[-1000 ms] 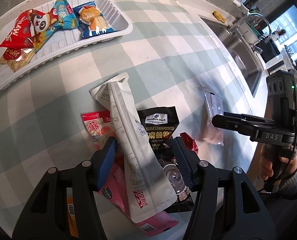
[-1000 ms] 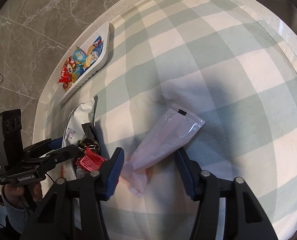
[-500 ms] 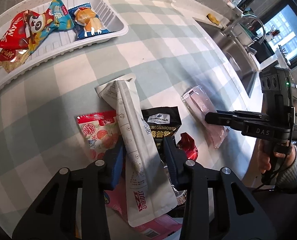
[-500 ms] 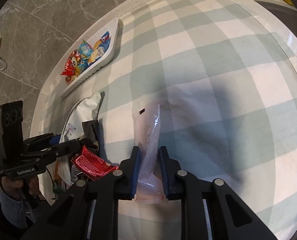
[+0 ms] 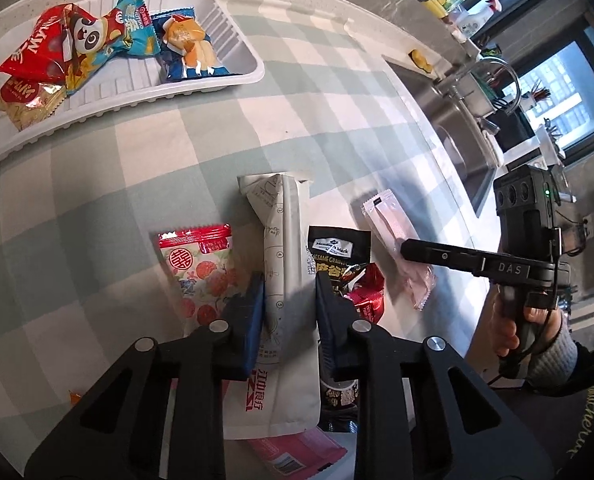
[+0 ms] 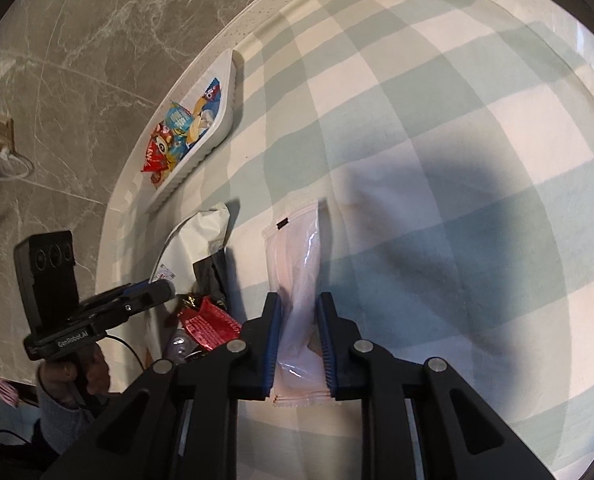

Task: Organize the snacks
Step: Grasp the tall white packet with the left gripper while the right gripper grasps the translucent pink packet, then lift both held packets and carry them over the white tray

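A long white snack packet lies on top of a pile on the checked cloth. My left gripper has its jaws closing on it, and both blue pads press its sides. A pale pink see-through packet sits between the pads of my right gripper, which is shut on its near half. In the left wrist view the same pink packet shows under the right gripper. The white tray at the far left holds several colourful snack packets.
Beside the white packet lie a red-topped fruit-print packet, a black Member's Mark packet and a red wrapper. A steel sink with a tap lies past the cloth's right edge. A person's hand holds the right gripper.
Both grippers went from wide open to closed: the left onto the white packet, the right onto the pink packet. The pink packet has turned to point along the right fingers.
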Available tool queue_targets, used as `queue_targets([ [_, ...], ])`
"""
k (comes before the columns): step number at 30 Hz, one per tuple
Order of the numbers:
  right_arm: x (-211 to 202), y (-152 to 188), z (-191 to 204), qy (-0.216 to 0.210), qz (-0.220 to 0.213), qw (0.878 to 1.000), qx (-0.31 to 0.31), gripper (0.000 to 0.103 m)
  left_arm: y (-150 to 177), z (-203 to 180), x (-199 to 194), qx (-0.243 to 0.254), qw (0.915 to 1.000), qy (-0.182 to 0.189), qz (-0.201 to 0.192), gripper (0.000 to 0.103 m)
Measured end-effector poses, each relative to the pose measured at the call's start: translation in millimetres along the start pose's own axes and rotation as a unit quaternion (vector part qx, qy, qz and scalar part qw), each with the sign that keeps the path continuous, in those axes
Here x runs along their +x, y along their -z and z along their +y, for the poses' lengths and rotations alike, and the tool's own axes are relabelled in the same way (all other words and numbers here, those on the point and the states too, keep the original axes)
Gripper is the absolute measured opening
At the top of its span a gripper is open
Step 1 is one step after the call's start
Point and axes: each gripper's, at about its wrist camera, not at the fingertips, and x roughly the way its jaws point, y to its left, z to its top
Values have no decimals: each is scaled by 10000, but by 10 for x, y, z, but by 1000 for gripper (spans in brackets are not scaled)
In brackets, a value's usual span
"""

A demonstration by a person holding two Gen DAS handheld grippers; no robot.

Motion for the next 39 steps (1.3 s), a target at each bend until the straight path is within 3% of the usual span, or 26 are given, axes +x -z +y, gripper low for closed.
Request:
queue_targets([
  [7, 32, 15, 57, 265, 62, 9995, -187, 23, -5, -115, 61, 297, 9991, -260, 139, 23],
  [12, 57, 3, 146, 488, 77, 9981, -356, 31, -23, -147, 160, 340, 9984, -384, 258, 26],
  [15, 62, -15, 144, 363, 112, 9988, -312, 42, -30, -125, 191, 294, 9984, -378, 300, 28],
  [18, 70, -18, 158, 345, 128, 9989, -290, 45, -27, -100, 265, 292, 9977, -459, 398, 30],
  [25, 65, -21, 115, 143, 107, 9998, -103, 45, -6, -94, 356, 351, 9971, -513, 449, 32],
  [29, 74, -8, 168, 309, 120, 9992, -241, 41, -19, -11, 351, 94, 9990, 19, 435, 51],
  [31, 74, 2, 175, 428, 116, 9986, -295, 33, -23, -6, 355, 52, 9988, 215, 439, 61],
  [32, 71, 4, 162, 513, 101, 9983, -274, 22, -30, -27, 367, 72, 9987, 225, 455, 65],
  [33, 65, 6, 139, 568, 91, 9980, -260, 22, -33, -64, 382, 124, 9986, 219, 469, 70],
  [35, 54, 11, 111, 492, 75, 9985, -236, 22, -34, -118, 405, 214, 9985, 211, 464, 76],
  [39, 58, 28, 135, 574, 31, 9978, -329, 22, -38, -135, 406, 172, 9989, 237, 369, 76],
])
